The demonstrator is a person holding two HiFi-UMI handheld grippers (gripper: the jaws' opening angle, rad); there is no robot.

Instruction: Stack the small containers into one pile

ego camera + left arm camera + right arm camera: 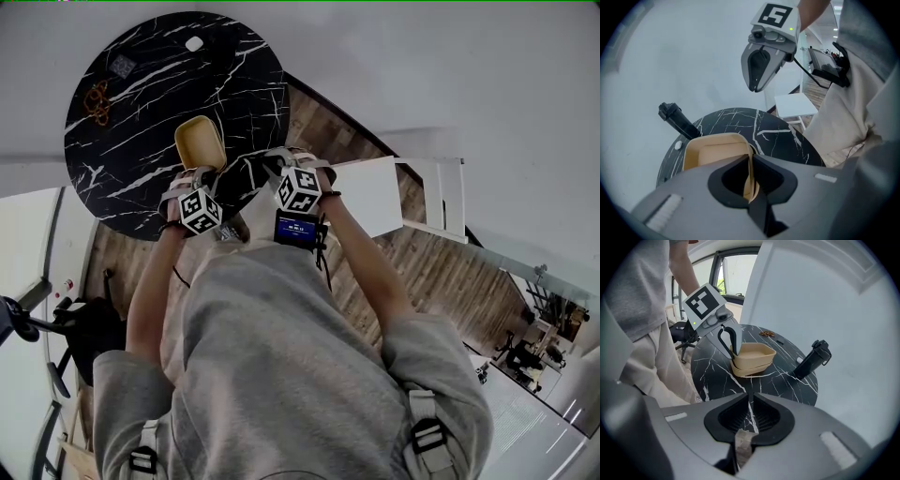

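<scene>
Nesting step: left tongs [751,159] gripping top container [715,152] by its rim, seating it in lower container [749,370]; right tongs [750,401] closed, empty. Next, probably: releasing gently.

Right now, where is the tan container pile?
In the head view, the tan container pile sits left of centre at the black marble table's near edge, its rim pinched by the left gripper.

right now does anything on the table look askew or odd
Only the top tan container, pinched at its rim by the left tongs, looks slightly crooked in the lower container. Nothing spilled or damaged.
</scene>
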